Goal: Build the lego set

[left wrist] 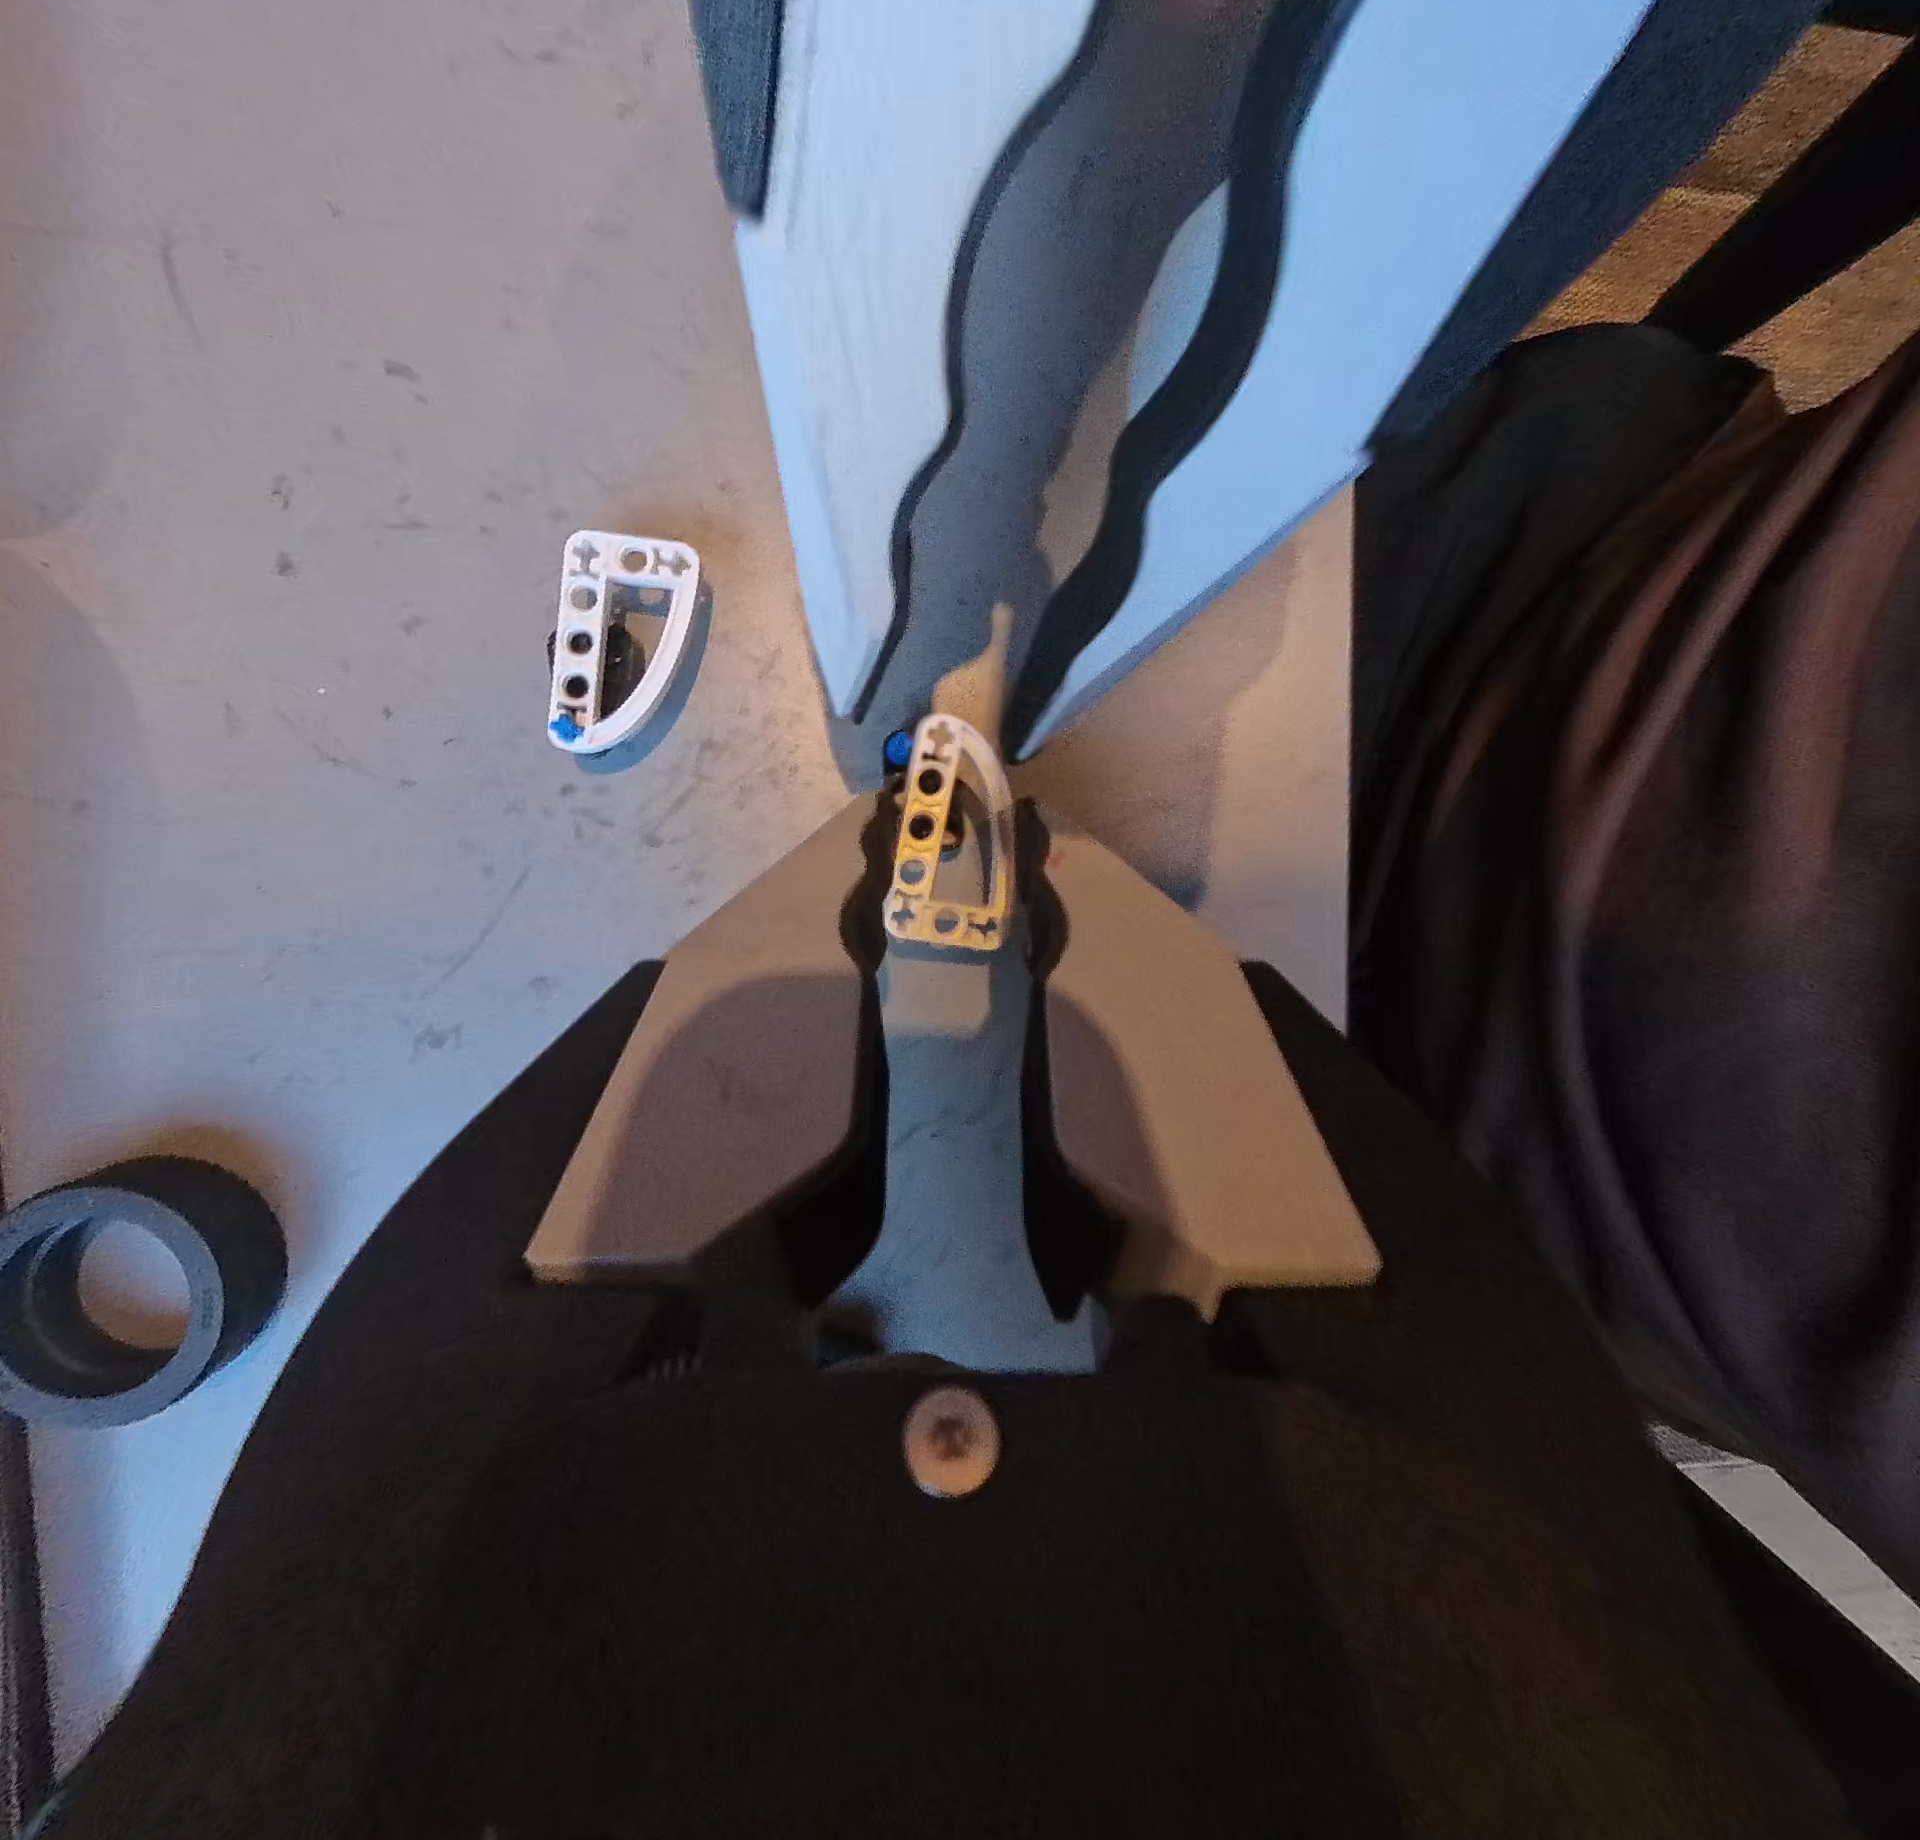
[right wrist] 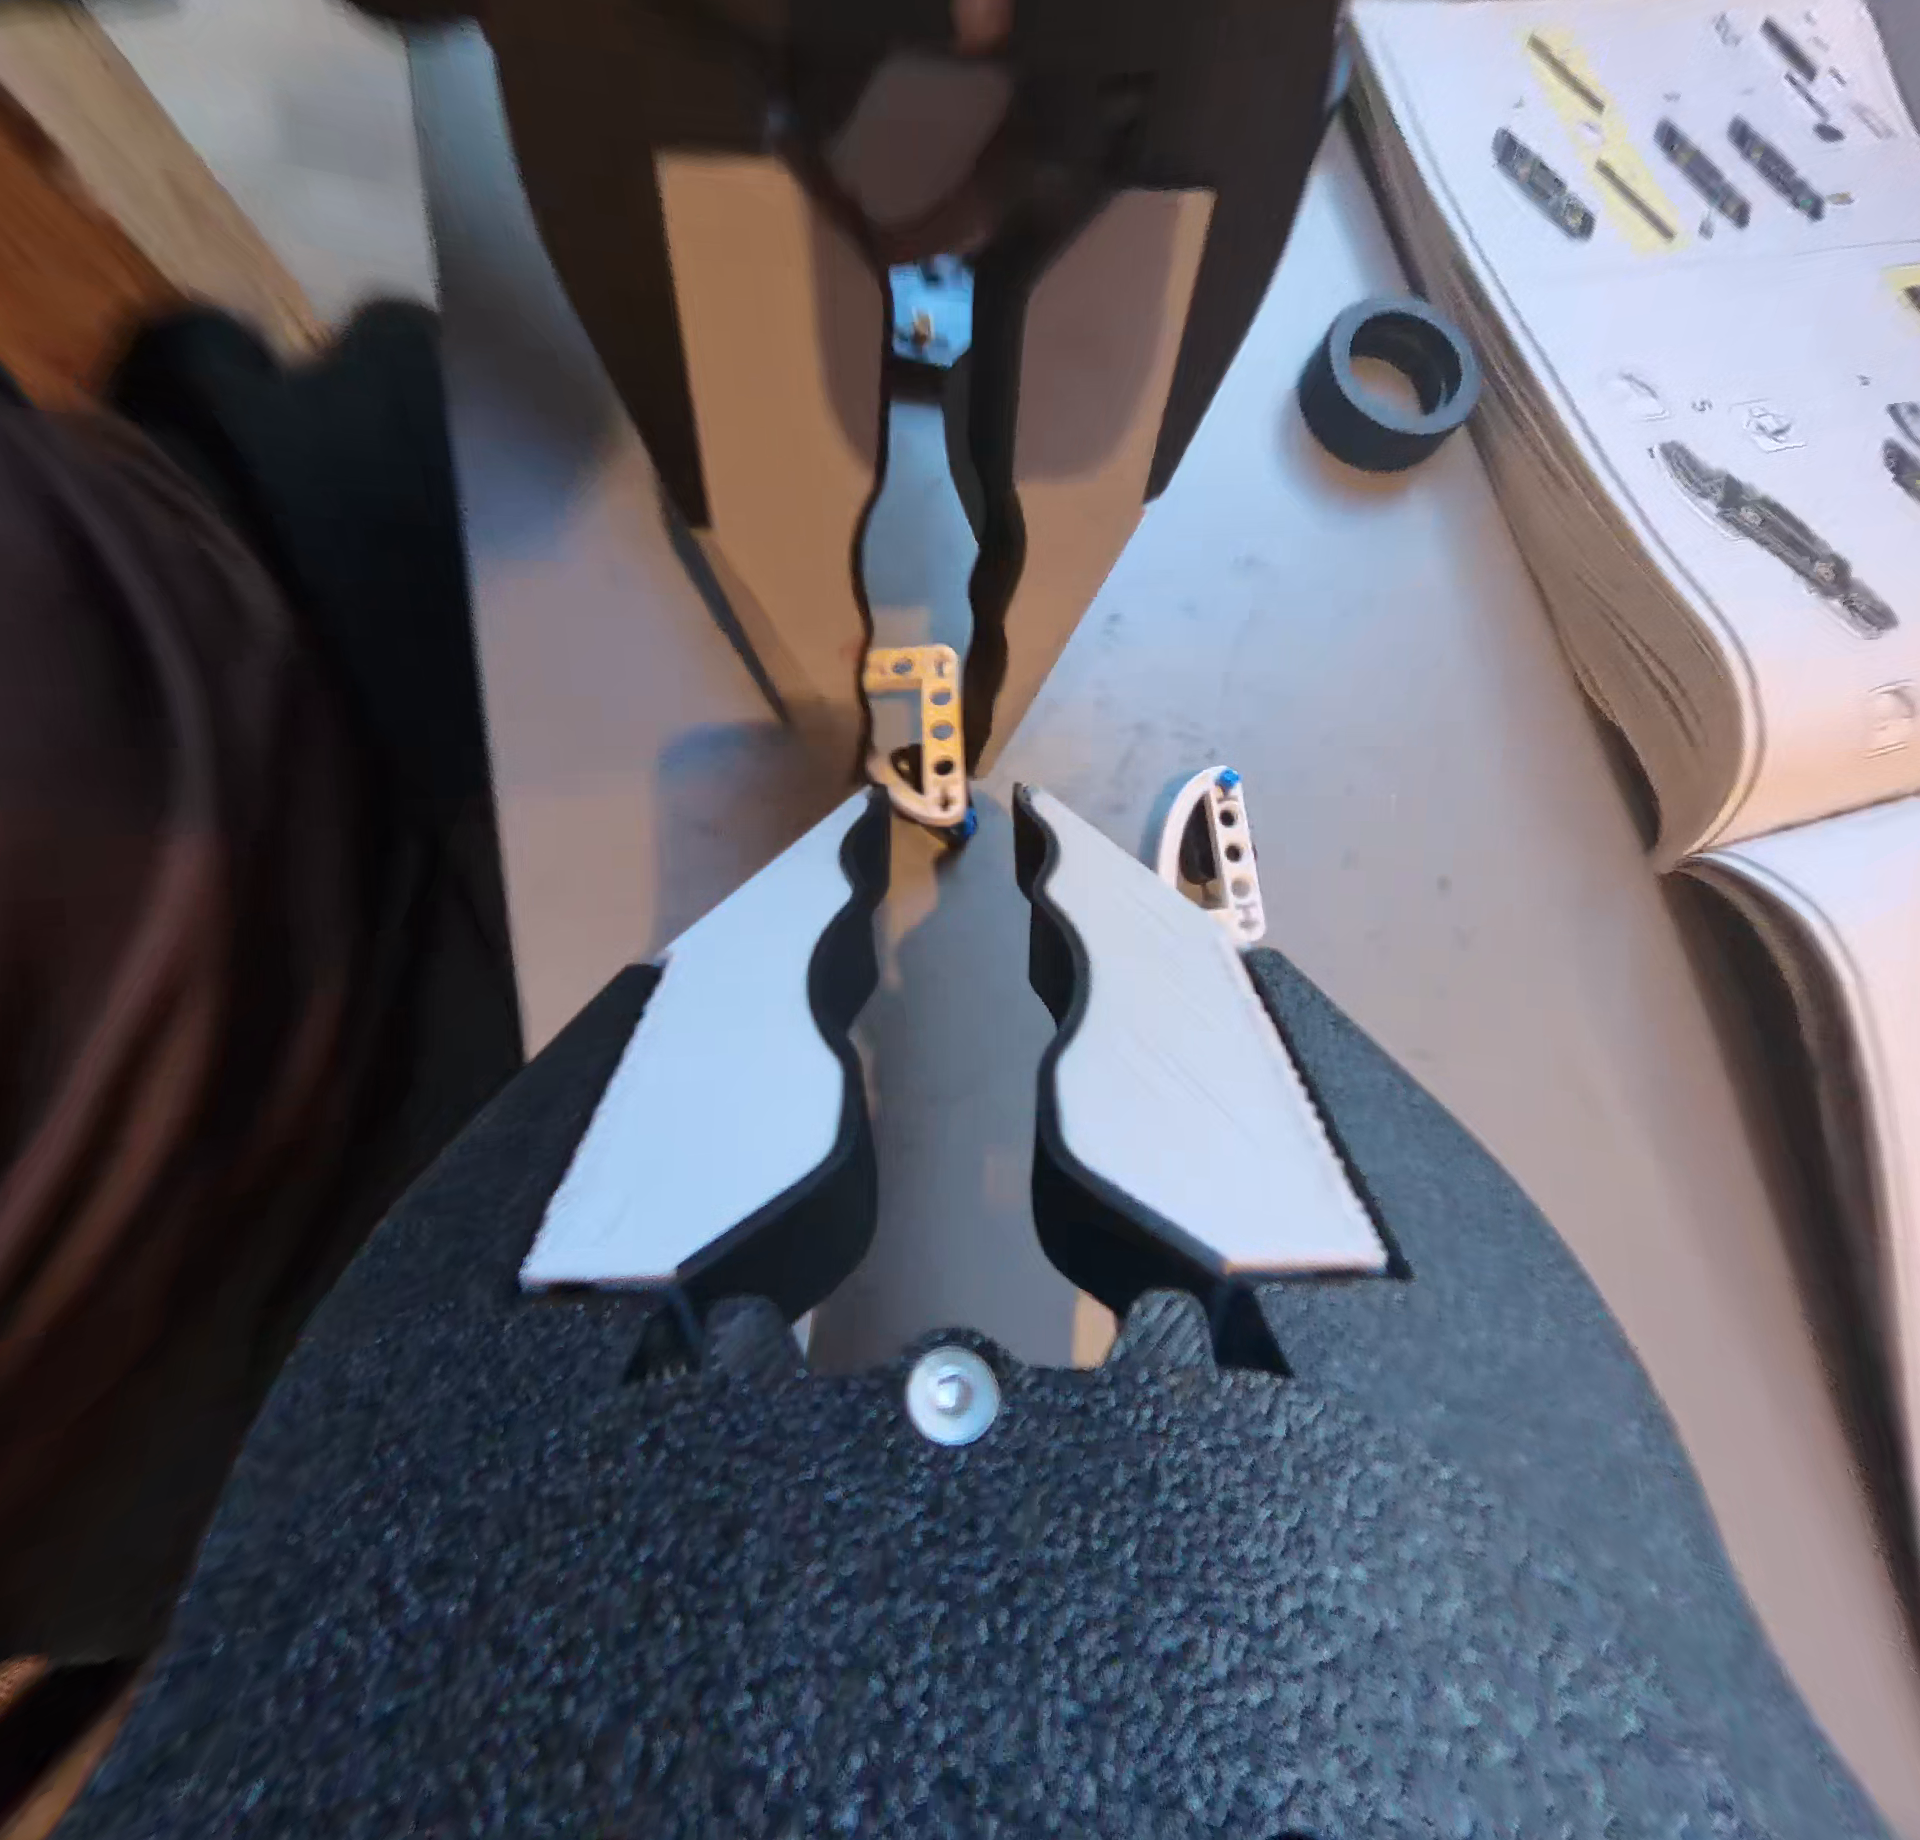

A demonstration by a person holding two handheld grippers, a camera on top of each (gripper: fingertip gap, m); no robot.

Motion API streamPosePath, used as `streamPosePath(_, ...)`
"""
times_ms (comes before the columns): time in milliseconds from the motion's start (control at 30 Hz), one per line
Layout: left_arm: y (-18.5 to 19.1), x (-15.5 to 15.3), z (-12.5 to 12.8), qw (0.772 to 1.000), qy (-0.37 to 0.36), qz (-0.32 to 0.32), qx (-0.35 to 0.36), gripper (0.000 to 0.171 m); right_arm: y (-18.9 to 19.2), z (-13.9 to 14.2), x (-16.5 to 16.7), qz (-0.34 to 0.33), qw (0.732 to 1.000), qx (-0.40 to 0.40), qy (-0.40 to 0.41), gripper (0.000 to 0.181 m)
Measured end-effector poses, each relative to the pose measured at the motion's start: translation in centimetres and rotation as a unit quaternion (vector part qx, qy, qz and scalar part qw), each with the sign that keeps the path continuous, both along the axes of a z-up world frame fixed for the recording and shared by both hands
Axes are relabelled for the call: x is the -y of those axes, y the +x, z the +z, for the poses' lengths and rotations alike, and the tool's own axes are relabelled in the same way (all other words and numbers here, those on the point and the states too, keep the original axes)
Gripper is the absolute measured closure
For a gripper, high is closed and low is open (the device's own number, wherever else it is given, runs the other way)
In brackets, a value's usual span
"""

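My left gripper is shut on a white curved Technic panel with a blue pin at its far end, held above the table. My right gripper faces it tip to tip, open and empty. Its fingertips stand on either side of the blue pin, and I cannot tell if they touch it. The held panel and the left gripper show from the other side in the right wrist view. A second white curved panel with a blue pin lies on the table; it also shows in the right wrist view.
A black rubber tyre lies on the grey table; it also shows in the right wrist view. An open instruction booklet lies at the right. A person's dark clothing is close by.
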State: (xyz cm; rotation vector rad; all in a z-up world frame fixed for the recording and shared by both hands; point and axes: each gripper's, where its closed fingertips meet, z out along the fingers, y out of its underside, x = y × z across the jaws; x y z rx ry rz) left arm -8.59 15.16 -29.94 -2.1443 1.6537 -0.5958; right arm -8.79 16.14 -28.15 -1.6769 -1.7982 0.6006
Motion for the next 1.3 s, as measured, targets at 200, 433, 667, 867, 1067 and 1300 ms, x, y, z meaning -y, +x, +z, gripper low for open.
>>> streamPosePath(200,0.0,0.1,0.1,1.0,-0.004,-0.002,0.005,0.151,-0.2,-0.4,0.5,0.028,0.999,0.007,0.027,0.167)
streamPosePath(433,0.5,-0.7,0.4,0.998,0.038,0.01,0.041,0.15,0.2,-0.5,-0.1,0.009,1.0,0.008,0.021,0.167)
streamPosePath(667,0.6,-0.8,0.7,0.99,0.108,0.018,0.09,0.15,0.2,-0.7,0.0,0.006,1.0,0.002,-0.004,0.167)
streamPosePath(867,0.8,-1.0,1.1,0.98,0.166,0.012,0.109,0.151,0.3,-0.9,-0.3,0.003,1.0,0.009,0.008,0.167)
streamPosePath(1067,1.2,-1.1,1.9,0.97,0.188,0.006,0.154,0.166,0.7,-1.0,-0.1,0.007,1.0,0.008,0.006,0.168)
streamPosePath(1300,0.7,-1.1,1.4,0.976,0.151,0.012,0.155,0.167,0.5,-1.2,-0.1,0.011,1.0,0.013,0.012,0.171)
